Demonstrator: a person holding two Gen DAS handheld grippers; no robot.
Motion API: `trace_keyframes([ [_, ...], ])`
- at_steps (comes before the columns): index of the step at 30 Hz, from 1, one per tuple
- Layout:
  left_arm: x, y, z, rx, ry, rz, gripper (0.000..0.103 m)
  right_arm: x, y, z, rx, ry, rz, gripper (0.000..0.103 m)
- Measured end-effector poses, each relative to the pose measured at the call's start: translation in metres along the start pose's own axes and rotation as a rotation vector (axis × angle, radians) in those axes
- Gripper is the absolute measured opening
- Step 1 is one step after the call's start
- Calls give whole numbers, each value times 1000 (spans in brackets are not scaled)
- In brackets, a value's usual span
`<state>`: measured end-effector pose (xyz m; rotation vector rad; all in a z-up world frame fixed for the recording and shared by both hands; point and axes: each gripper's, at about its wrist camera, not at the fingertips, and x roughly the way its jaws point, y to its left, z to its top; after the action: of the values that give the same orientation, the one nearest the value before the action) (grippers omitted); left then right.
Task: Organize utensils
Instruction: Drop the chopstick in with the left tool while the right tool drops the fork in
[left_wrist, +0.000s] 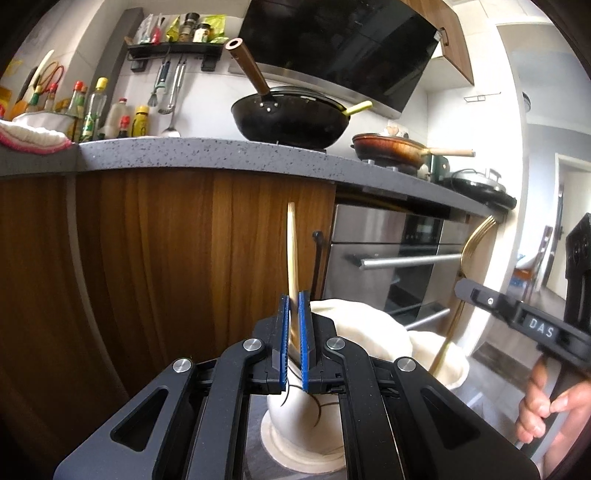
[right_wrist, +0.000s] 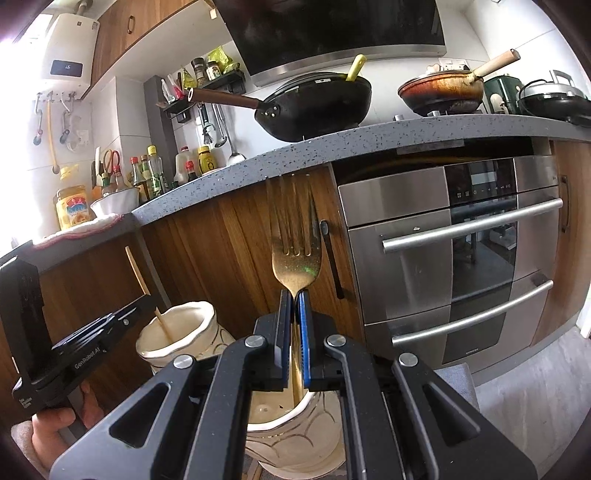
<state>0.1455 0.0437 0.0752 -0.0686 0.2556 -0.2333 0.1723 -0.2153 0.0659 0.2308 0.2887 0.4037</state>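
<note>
Both grippers are down low in front of the wooden cabinet doors (left_wrist: 166, 258), each with something in its grip. The left gripper (left_wrist: 294, 299) has its blue-padded jaws clamped tight on a slim pale wooden utensil (left_wrist: 291, 251), which stands nearly upright, its lower end dipping into the mouth of a cream ceramic jar with dark swirl lines (left_wrist: 295, 406) directly below. In the right wrist view the right gripper (right_wrist: 294, 299) is squeezed shut on the neck of a gold-coloured metal fork (right_wrist: 295, 258), tines pointing up, handle reaching down into a second cream ceramic jar with a wavy rim (right_wrist: 291, 439). The two jars sit just beside each other, and from the left wrist view the fork (left_wrist: 472, 243) leans at a slant over the far one. A hand (left_wrist: 546, 410) grips the handle of the right tool. Behind, up on the speckled grey table (right_wrist: 332, 147), sit a black wok with a brown handle (right_wrist: 314, 107) and a brown frying pan (right_wrist: 439, 92), with a stainless steel oven (right_wrist: 461, 258) beneath.
</note>
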Motion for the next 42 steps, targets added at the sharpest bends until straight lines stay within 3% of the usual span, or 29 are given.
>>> trace_keyframes([
  [10,-5,0,1,8,-20,18,23,1,-5,0,13,2,-28,4],
  [12,-6,0,0,3,-22,21,35,2,-6,-1,15,6,-33,4],
  [17,-8,0,0,4,-30,23,47,4,-6,-1,15,12,-42,5],
  [23,-6,0,-1,6,-18,23,52,7,-8,-2,18,22,-48,7],
  [29,-7,0,-1,4,-26,29,60,5,-9,-3,17,22,-42,16],
  [35,-17,-3,-5,10,-31,43,69,-3,-5,-6,-6,28,-51,38],
  [39,-33,-7,-14,16,-26,53,81,-19,-3,-9,-15,28,-63,61],
  [40,-37,-7,-17,13,-24,53,84,-24,-3,-10,-18,31,-68,70],
  [42,-47,-9,-26,1,-10,59,94,-36,-3,-14,-18,37,-71,83],
])
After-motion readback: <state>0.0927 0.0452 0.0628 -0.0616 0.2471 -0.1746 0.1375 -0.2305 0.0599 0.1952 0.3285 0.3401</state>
